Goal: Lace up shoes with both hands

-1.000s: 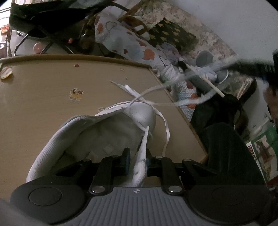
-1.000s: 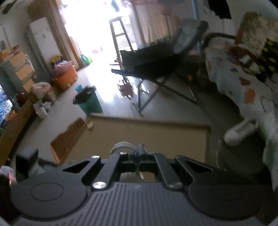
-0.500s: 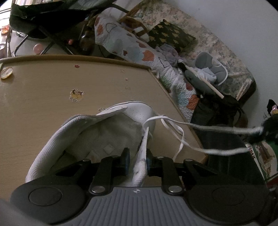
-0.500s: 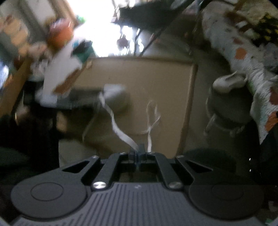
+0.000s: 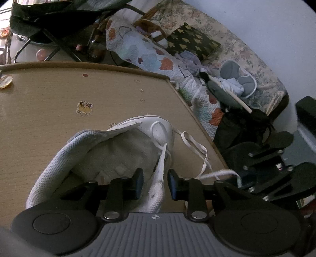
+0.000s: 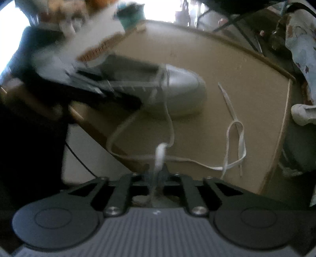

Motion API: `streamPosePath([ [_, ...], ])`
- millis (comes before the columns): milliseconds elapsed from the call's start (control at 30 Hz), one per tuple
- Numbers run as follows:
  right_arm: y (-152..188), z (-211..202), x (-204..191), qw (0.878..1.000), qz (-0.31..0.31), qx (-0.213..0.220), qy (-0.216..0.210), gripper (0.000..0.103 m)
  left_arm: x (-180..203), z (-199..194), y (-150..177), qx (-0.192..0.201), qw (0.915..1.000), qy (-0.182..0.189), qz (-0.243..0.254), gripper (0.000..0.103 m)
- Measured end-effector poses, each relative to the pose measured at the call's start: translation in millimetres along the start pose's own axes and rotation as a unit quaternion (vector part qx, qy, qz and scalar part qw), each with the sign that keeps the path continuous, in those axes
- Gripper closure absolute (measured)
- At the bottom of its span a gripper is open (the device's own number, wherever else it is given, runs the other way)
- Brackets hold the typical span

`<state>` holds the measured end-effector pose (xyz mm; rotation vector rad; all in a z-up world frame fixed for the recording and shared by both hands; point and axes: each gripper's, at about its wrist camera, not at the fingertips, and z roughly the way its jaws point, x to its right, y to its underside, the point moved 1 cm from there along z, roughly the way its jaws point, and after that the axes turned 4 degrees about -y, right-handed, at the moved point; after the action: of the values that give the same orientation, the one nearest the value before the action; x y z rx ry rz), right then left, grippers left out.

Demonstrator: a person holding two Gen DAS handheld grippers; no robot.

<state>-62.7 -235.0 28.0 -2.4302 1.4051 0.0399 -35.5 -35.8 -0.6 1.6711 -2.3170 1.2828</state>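
One white shoe [image 5: 98,158] lies on its side on the wooden counter [image 5: 49,102], near the counter's right-hand edge, its opening facing my left hand-held gripper [image 5: 154,183]. The upright edge of the shoe's collar stands between that gripper's jaws, which are opening; the blue pads sit just clear of the fabric on both sides, so nothing is pinched. The white shoelace [image 5: 194,145] runs out from the toe area, loops loosely across the counter beside the shoe and trails toward the counter's edge.

From my right wrist view the same shoe [image 6: 177,93] shows with its toe cap pointing right, and the lace [image 6: 235,142] lies in a slack loop on the counter [image 6: 237,65], one tip stretched out flat beyond the toe. Another stretch of lace rises to my right hand-held gripper [image 6: 156,178], whose jaws are opening; the lace end stands between them, though blur keeps me from telling whether the pads still press on it.

Beyond the counter lie a bed with a heart-patterned quilt [image 5: 142,51] and a dark folding chair [image 5: 49,17].
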Motion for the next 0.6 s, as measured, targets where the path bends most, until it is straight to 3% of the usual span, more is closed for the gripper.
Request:
streamPosePath([
  [33,0,4,1,1.0,-0.009,-0.011,0.014,0.073,0,0,0,0.0,1.0,0.0,0.0,0.072],
  [133,2,4,8,0.998,-0.028,-0.043,0.029,0.072,1,1,-2,-0.001,1.0,0.0,0.0,0.071],
  [367,9,-27,28,0.996,-0.041,-0.076,-0.003,0.071,0,1,-4,-0.002,1.0,0.003,-0.001,0.067],
  [600,-11,-21,75,0.997,0.044,0.006,0.071,0.075,-1,1,-4,-0.003,1.0,0.004,-0.001,0.067],
])
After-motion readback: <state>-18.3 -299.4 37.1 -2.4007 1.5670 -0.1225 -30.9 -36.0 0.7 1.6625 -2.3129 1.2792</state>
